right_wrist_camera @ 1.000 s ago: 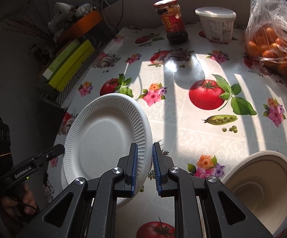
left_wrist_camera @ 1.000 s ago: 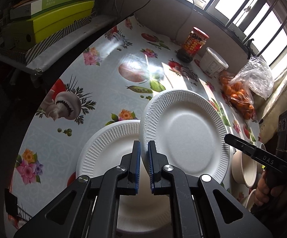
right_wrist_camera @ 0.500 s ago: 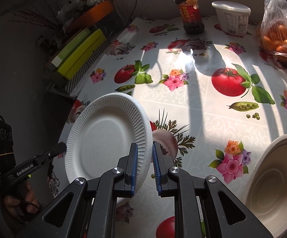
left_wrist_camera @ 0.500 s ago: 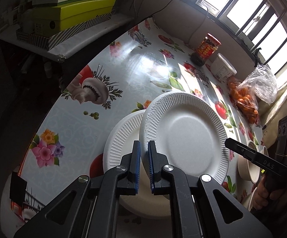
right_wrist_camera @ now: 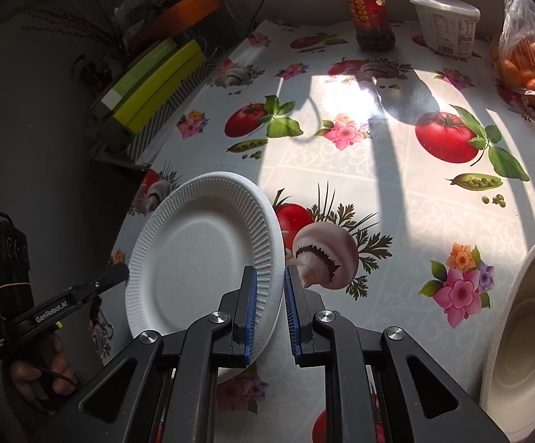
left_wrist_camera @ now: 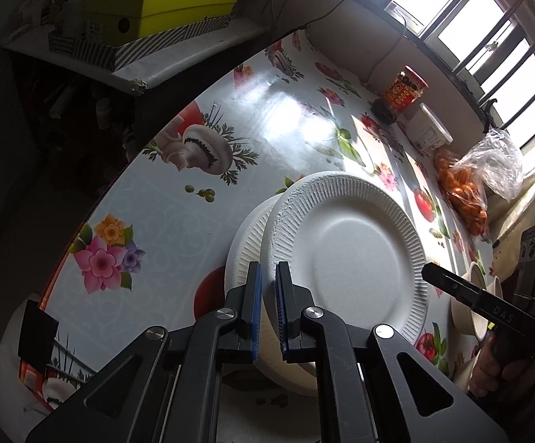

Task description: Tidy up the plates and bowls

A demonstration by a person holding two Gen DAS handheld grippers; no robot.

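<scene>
We are pinching the lifted plate (left_wrist_camera: pixel 348 254) with both claws, left gripper (left_wrist_camera: pixel 266 310) and right gripper (right_wrist_camera: pixel 270 313); the lower plate (left_wrist_camera: pixel 247 243) is lying just beneath.

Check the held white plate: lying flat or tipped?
Tipped. The held plate is clamped at opposite rims by the left claw and right claw, slanted above the lower plate.

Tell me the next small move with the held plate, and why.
Probably lower it a little further and centre it. Both the left gripper and right gripper pinch the held plate tilted, only partly overlapping the plate below on the table.
</scene>
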